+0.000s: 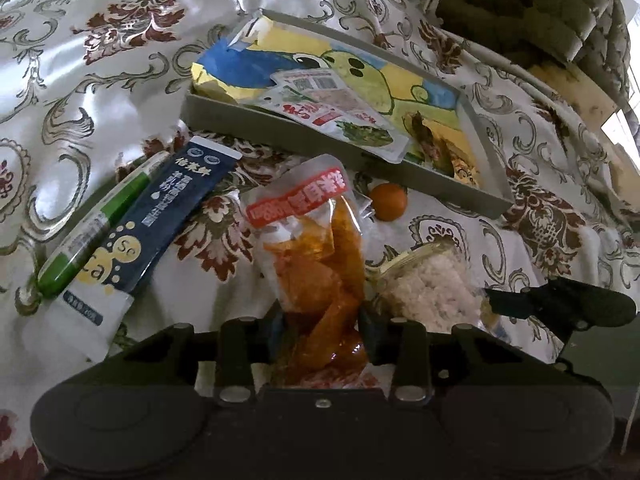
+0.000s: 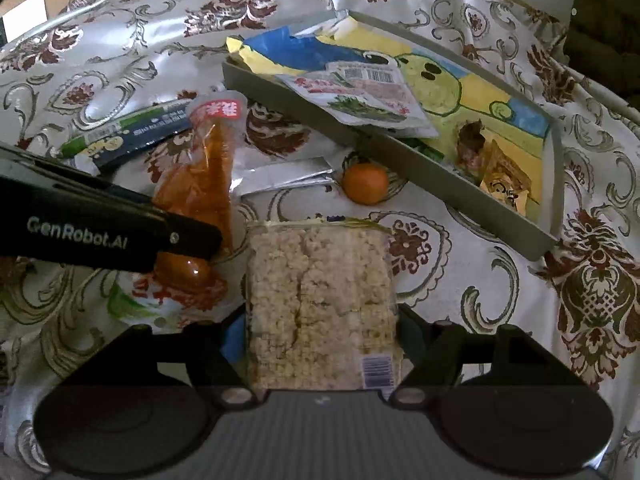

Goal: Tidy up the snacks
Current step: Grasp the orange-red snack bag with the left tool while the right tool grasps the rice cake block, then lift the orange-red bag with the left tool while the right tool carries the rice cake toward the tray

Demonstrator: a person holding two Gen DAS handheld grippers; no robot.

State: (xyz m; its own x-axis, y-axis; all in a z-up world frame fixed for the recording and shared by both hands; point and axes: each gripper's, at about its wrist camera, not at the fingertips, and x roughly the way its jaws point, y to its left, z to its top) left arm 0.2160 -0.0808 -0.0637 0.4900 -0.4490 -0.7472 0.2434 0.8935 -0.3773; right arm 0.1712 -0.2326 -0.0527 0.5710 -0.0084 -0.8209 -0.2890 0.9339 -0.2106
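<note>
My left gripper (image 1: 322,330) is shut on a clear pouch of orange-red spicy snack (image 1: 316,264), held above the cloth; the pouch also shows in the right wrist view (image 2: 200,184). My right gripper (image 2: 320,344) is shut on a clear pack of pale rice crisp (image 2: 320,304), also visible in the left wrist view (image 1: 430,288). A grey tray (image 1: 280,130) beyond holds a yellow-blue cartoon bag (image 1: 360,68) and a white sachet (image 1: 340,120). The left gripper appears at the left of the right wrist view (image 2: 192,240).
A navy stick pack (image 1: 160,216) and a green-white tube (image 1: 96,224) lie left on the floral cloth. A small orange fruit (image 1: 387,201) sits by the tray's near wall. Silver sachets (image 2: 284,178) lie beside the fruit. A dark cushion (image 1: 520,12) is at far right.
</note>
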